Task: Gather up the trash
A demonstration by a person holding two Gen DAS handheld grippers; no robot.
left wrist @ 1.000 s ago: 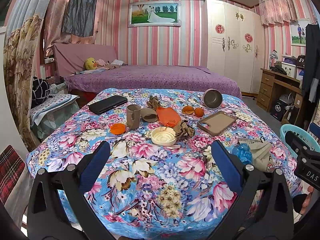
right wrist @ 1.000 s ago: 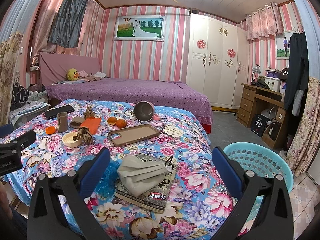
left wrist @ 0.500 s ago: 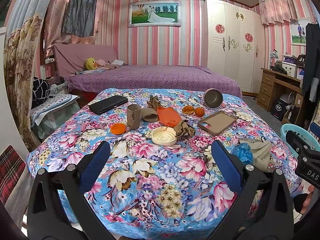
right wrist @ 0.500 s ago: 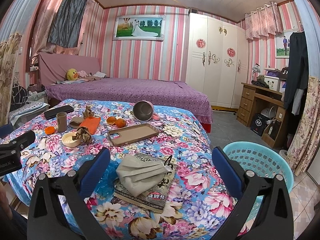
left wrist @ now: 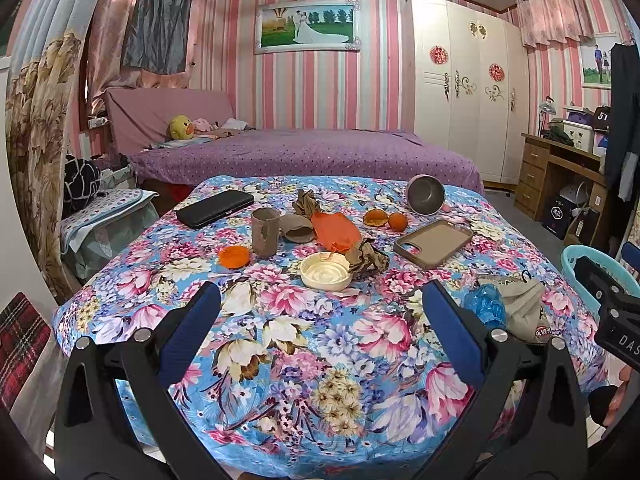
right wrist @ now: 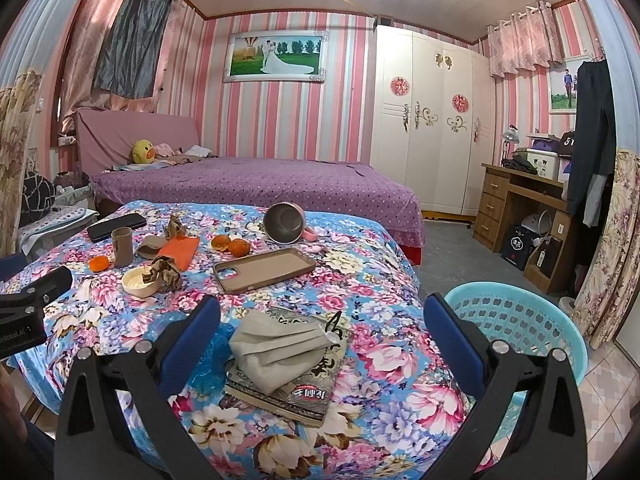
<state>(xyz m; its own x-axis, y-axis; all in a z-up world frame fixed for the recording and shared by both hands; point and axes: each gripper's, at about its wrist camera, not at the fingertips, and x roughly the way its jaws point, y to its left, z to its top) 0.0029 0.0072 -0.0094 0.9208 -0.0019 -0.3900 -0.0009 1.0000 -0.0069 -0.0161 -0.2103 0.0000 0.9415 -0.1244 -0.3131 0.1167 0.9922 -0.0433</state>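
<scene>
I see my right hand-held gripper [right wrist: 320,332] spread wide, empty, above the grey mask [right wrist: 276,350], basket [right wrist: 516,320] beside it.

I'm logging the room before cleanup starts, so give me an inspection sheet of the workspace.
Surface: floral blue tablecloth covering the table.
Job's things: crumpled brown paper wad; orange wrapper; light blue plastic laundry basket beside the table.
Clutter: brown phone case, grey cloth face mask on a magazine, tipped steel mug.
Grippers: left hand-held gripper open, empty; right hand-held gripper open, empty.
Cables: nothing seen.
Surroundings: purple bed, white wardrobe.
</scene>
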